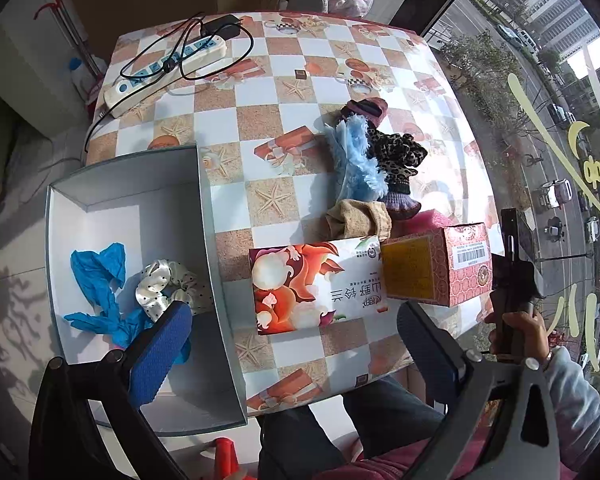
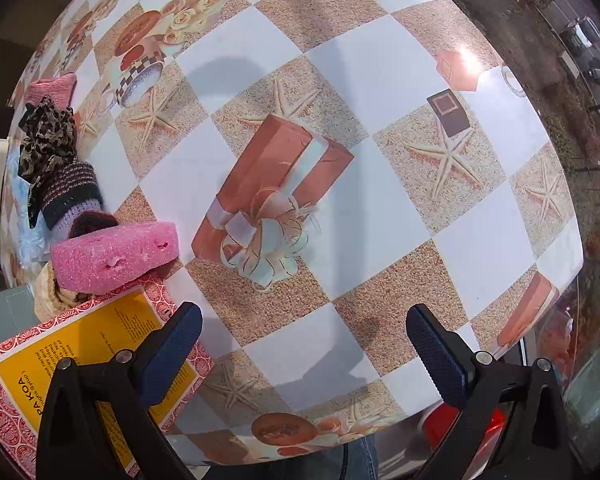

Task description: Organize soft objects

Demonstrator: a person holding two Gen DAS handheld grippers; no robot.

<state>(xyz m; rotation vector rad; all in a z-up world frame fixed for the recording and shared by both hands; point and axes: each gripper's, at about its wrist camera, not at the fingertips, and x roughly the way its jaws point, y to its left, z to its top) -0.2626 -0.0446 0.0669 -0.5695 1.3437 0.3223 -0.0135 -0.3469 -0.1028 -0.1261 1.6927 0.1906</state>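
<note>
A grey open box (image 1: 204,208) at the left holds a blue glove (image 1: 96,276) and a white dotted scrunchie (image 1: 160,286). On the table lies a pile of soft things: a fluffy blue piece (image 1: 354,160), a leopard scrunchie (image 1: 398,152), a striped knit piece (image 1: 400,200), a tan sock (image 1: 358,220) and a pink sponge (image 2: 116,256). My left gripper (image 1: 296,340) is open and empty above the table's near edge, beside the box. My right gripper (image 2: 304,344) is open and empty over bare table, right of the pile.
Two cartons lie near the front: an orange patterned one (image 1: 316,284) and a red and yellow one (image 1: 432,268), which also shows in the right wrist view (image 2: 84,344). A power strip (image 1: 164,72) with black cables lies at the far left. A window is at the right.
</note>
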